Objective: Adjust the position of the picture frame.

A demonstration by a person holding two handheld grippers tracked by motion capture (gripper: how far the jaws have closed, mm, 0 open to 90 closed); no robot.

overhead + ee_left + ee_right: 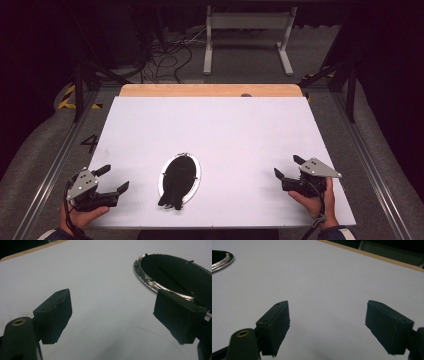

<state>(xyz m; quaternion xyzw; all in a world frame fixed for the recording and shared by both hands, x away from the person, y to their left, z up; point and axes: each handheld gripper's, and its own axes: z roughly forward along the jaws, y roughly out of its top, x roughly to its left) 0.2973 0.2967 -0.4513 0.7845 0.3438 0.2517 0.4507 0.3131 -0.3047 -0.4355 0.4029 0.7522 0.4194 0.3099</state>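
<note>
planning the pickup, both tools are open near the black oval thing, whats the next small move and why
Probably ease the left tool toward the black oval object with the silver rim. It lies flat on the white table, untouched; the left tool's jaws are open and nearer than the right tool.

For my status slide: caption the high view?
Open hand-held grippers flank a black silver-rimmed oval dish on the white table.

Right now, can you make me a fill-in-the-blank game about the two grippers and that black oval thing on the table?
1. The black oval object with a silver rim lies ____ the two grippers.
2. The left gripper has its jaws ____.
3. The right gripper holds ____.
4. The table top is the colour ____.

Missing words: between; open; nothing; white
</note>
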